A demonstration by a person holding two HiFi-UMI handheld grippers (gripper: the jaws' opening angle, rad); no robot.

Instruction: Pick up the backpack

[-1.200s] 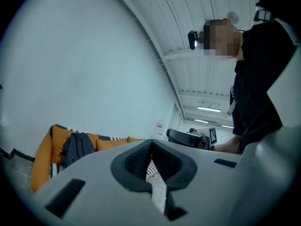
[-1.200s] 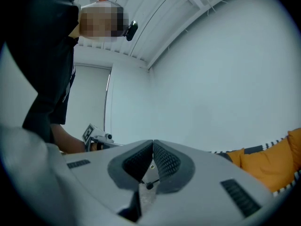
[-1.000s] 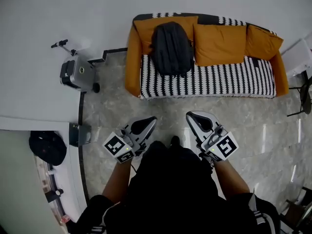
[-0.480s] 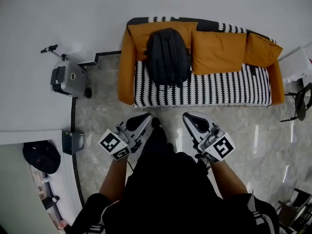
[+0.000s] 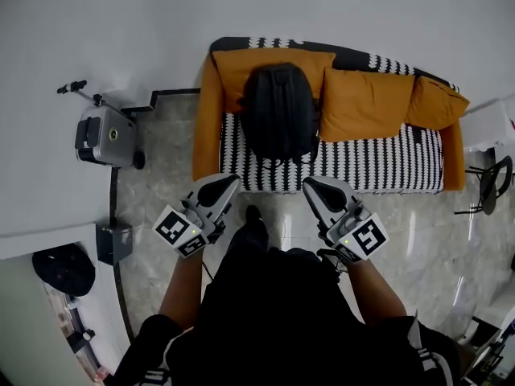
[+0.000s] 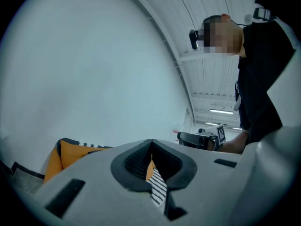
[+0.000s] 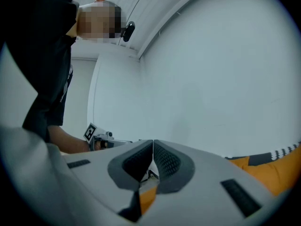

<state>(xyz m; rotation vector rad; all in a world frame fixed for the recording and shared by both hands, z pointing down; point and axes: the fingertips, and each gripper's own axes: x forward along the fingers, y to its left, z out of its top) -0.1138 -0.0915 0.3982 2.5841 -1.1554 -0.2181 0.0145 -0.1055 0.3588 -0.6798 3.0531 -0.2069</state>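
A dark backpack [image 5: 279, 111] stands upright on the left part of an orange sofa [image 5: 207, 111] with a black-and-white striped seat, leaning on the back cushion. In the head view my left gripper [image 5: 225, 182] and right gripper [image 5: 310, 185] are held side by side in front of the person, pointing level at the sofa and a short way from its front edge. In the left gripper view the left gripper's [image 6: 151, 161] pads meet with nothing between them. The right gripper [image 7: 153, 159] is likewise shut and empty. The backpack is hidden in both gripper views.
Two orange cushions [image 5: 366, 103] fill the rest of the sofa. A silver wheeled case [image 5: 105, 135] stands at the left by the white wall. A black bag [image 5: 64, 268] lies at the lower left, and a dark chair [image 5: 491, 179] is at the right edge. The floor is pale marble.
The person has walked toward the sofa. Sofa and backpack sit lower and nearer the grippers in the head view. Both grippers have stayed shut.
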